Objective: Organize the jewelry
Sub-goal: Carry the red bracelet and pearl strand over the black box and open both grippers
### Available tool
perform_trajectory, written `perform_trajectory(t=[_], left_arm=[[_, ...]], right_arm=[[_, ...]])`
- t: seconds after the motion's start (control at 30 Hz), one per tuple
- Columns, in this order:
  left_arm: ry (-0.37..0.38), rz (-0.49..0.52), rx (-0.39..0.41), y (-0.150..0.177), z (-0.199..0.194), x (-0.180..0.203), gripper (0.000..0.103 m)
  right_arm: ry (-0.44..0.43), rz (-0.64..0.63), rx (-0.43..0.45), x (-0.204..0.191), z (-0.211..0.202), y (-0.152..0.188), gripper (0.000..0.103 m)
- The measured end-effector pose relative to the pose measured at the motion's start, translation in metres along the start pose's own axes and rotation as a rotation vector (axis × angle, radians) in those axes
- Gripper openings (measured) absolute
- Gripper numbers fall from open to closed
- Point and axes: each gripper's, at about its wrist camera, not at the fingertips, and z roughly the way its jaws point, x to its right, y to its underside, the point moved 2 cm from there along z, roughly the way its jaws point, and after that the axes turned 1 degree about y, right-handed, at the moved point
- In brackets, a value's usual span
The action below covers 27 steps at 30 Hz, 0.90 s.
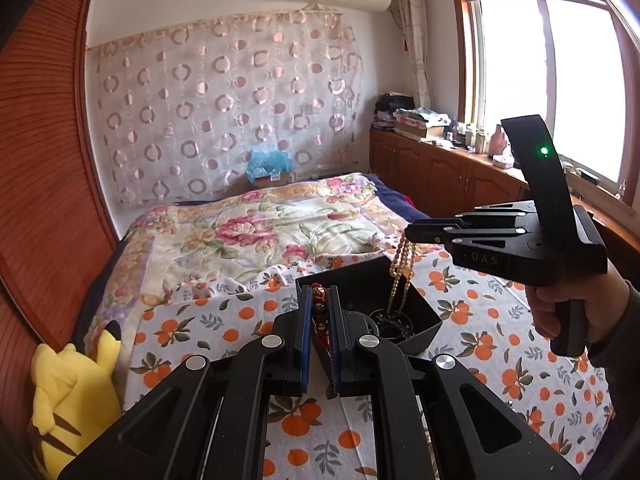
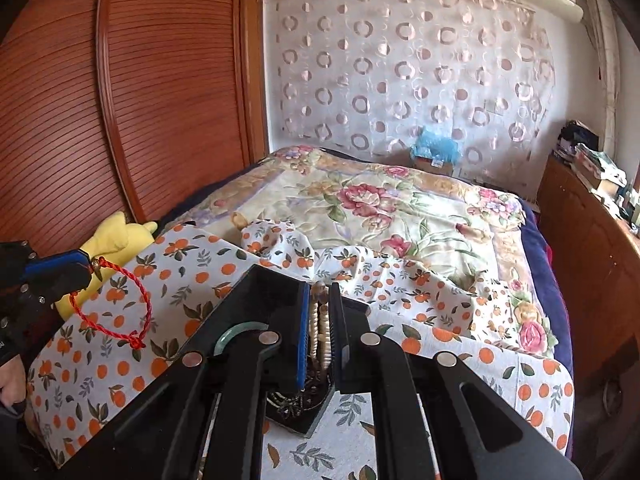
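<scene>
A black open box sits on the orange-print cloth on the bed. My left gripper is shut on a red cord bracelet with dark red beads, held at the box's near left edge; the red cord loop hangs from it in the right wrist view. My right gripper is shut on a cream bead necklace that dangles down into the box. In the right wrist view the necklace sits between the pads above the box's dark jewelry.
A yellow plush toy lies at the cloth's left edge beside the wooden wardrobe. The floral bedspread stretches behind the box. A wooden cabinet with clutter runs under the window at right.
</scene>
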Motion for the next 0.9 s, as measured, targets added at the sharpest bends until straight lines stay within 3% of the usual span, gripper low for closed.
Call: perform_trajectory(t=[0.3,0.9], left_arm=[[-0.009,0.015,-0.025,-0.007,0.019,0.007,0.007],[-0.047,0.05,-0.139,-0.008,0.098,0.024,0.007]], right_arm=[[-0.011,0.005,-0.018,0.002,-0.005,0.024,0.013],[-0.002,0.039,-0.065,0.027,-0.02,0.099,0.013]])
